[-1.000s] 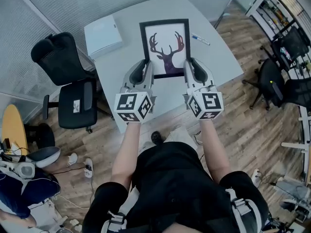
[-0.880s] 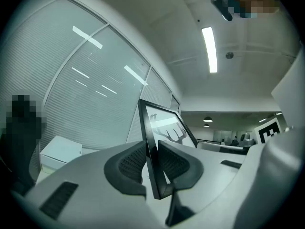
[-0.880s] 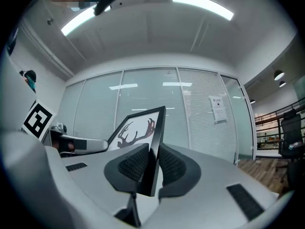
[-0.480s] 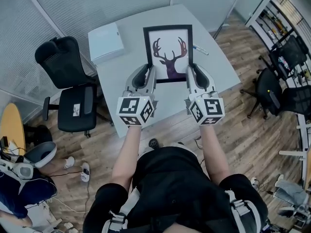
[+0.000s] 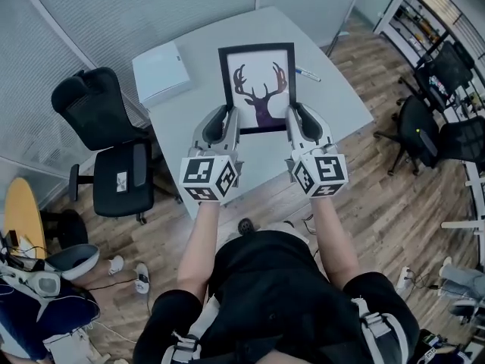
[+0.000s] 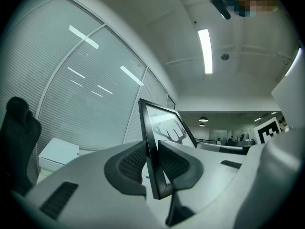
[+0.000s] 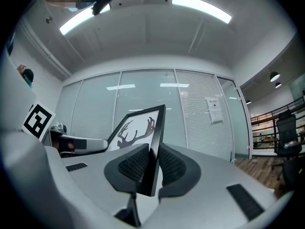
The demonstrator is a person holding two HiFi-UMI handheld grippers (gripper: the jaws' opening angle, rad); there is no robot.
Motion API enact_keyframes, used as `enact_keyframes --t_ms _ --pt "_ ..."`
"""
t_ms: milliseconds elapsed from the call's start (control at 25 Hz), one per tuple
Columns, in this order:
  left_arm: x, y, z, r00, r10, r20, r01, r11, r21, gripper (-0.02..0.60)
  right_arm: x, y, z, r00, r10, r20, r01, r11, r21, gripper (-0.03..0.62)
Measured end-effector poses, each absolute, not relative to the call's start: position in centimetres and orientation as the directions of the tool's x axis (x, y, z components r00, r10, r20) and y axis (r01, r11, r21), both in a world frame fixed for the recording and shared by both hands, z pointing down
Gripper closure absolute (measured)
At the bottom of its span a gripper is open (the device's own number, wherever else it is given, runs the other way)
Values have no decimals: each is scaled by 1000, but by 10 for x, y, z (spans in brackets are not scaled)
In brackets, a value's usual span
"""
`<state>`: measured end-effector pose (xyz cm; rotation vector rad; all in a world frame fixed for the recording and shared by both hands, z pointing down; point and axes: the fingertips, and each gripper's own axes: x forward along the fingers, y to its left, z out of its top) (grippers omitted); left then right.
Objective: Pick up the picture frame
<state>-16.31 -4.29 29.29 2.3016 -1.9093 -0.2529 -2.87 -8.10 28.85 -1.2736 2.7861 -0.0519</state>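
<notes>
The picture frame (image 5: 258, 89), black-edged with a dark deer silhouette on white, is held between the two hand-held grippers over the grey tabletop (image 5: 337, 101), its antlered end pointing away from the person. The head view does not settle whether its far edge is clear of the tabletop.

The left hand-held gripper (image 5: 227, 117) has its jaws closed partway onto the frame's left rail, close to the near corner. In the left gripper view the ribbed pads (image 6: 133, 162) press the thin black rail from both sides, and the picture frame (image 6: 167, 130) runs up and away from the left hand-held gripper (image 6: 152, 163) against the blinds of the glass wall.

The right hand-held gripper (image 5: 292, 115) grips the right rail in the same way, near the other near corner. In the right gripper view the right hand-held gripper (image 7: 151, 170) has both pads tight on the rail, with the picture frame (image 7: 136, 128) slanting up beyond them.

On the tabletop, a white box (image 5: 161, 73) lies well to the left of the frame and a pen (image 5: 307, 73) just beside its right edge. A black office chair (image 5: 102, 123) stands on the wooden floor (image 5: 409, 203) to the left of the tabletop
</notes>
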Motion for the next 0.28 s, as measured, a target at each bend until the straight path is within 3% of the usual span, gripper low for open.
enact_keyframes --t_ms 280 --pt "-163 -36 299 185 -982 -29 -958 -186 218 494 -29 -75 295 -650 -758 -41 -756 652 -65 511"
